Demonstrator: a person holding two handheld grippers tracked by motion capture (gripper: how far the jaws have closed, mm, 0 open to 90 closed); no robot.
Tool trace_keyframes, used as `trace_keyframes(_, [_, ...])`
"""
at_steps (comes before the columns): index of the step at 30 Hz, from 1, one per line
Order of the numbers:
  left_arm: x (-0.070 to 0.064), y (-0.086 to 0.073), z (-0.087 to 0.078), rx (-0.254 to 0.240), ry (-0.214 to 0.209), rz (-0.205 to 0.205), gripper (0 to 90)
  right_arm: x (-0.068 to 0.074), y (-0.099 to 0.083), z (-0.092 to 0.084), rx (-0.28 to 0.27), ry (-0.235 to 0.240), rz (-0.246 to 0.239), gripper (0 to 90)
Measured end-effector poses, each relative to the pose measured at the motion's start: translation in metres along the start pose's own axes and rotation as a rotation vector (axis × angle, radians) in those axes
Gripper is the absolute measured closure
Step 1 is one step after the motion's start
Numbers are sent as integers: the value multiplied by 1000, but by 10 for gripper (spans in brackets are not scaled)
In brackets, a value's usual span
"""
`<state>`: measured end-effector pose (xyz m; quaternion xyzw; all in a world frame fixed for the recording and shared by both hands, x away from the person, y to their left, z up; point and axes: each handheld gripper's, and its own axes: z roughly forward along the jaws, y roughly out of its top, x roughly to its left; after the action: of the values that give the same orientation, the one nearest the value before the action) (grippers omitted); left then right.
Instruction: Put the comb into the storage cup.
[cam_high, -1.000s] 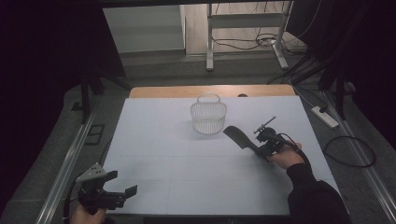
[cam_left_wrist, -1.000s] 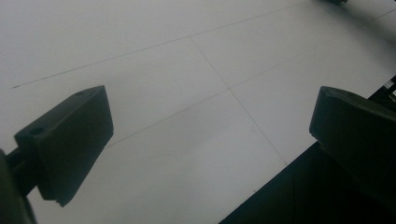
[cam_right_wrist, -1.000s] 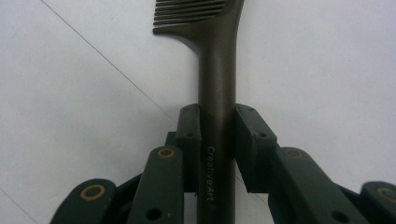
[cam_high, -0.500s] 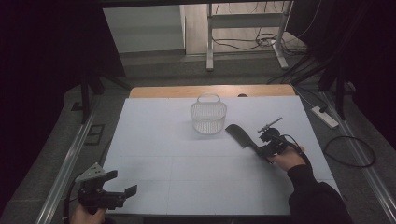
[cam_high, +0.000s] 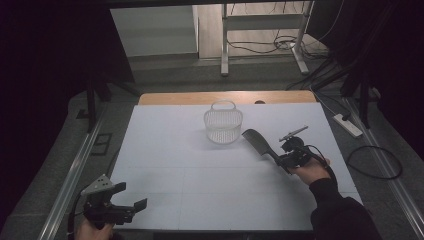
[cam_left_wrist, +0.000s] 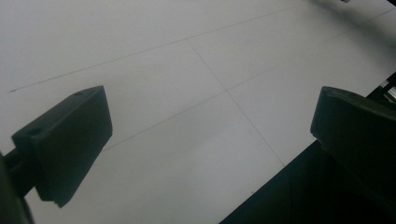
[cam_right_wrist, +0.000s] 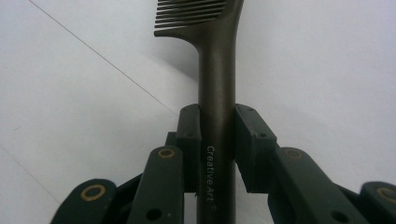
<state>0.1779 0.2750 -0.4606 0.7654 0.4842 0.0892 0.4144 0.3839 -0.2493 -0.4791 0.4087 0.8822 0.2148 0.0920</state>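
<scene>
A dark comb (cam_high: 257, 142) with a long handle sticks out to the upper left from my right gripper (cam_high: 279, 160), its toothed head a little to the right of a white mesh basket (cam_high: 223, 126). In the right gripper view the pads (cam_right_wrist: 189, 135) press on both sides of the comb handle (cam_right_wrist: 216, 88), which carries small lettering; the teeth show at the top. My left gripper (cam_high: 131, 196) rests at the table's near left corner. Its jaws stand wide apart over bare white table (cam_left_wrist: 187, 93), with nothing between them.
The white table top (cam_high: 175, 165) has a wooden strip (cam_high: 200, 97) along its far edge. Metal rails (cam_high: 75, 170) run along both sides. A power strip (cam_high: 348, 125) and cables (cam_high: 375, 162) lie on the floor at the right, and a metal frame (cam_high: 260, 30) stands beyond the table.
The right gripper and the comb have shifted very slightly away from me. The left gripper has stayed where it was.
</scene>
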Motion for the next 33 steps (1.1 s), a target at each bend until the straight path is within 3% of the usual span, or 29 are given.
trace_keyframes(7, [-2,3,3,-3,-22,22,0,2,-2,-10,-46,2,8,724])
trace_keyframes(11, [-1,5,6,-10,-57,42,7,4,-5,-17,-75,5,6,724])
trace_keyframes(20, [-3,12,13,5,-61,80,0,9,-8,-29,-128,3,3,724])
trace_keyframes(33, [-6,28,20,1,-77,80,0,22,-14,-48,-232,2,-19,724])
